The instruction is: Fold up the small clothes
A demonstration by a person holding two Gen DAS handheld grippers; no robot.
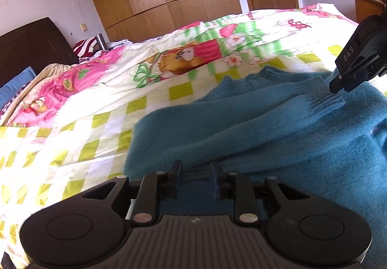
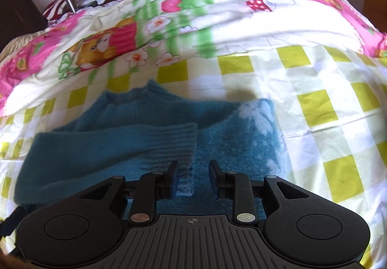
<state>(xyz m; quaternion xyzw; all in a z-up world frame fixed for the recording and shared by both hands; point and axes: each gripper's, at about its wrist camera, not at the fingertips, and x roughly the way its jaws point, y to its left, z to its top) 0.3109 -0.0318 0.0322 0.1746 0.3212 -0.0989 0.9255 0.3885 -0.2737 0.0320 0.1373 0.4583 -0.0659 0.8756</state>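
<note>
Sweater (image 2: 135, 138) on checked quilt (image 2: 314, 104)

You have a fuzzy teal knit sweater (image 2: 135, 145) lying flat just ahead of both tongs, collar (image 2: 135, 97) at the far edge. One sleeve is folded across the chest, its ribbed cuff (image 2: 176, 141) lying just beyond your right tongs' left finger. White snowflake patterns mark the sweater's right side.

Black hand-held gripper (image 1: 338, 86) lettered "DAS", silver screws.
</note>
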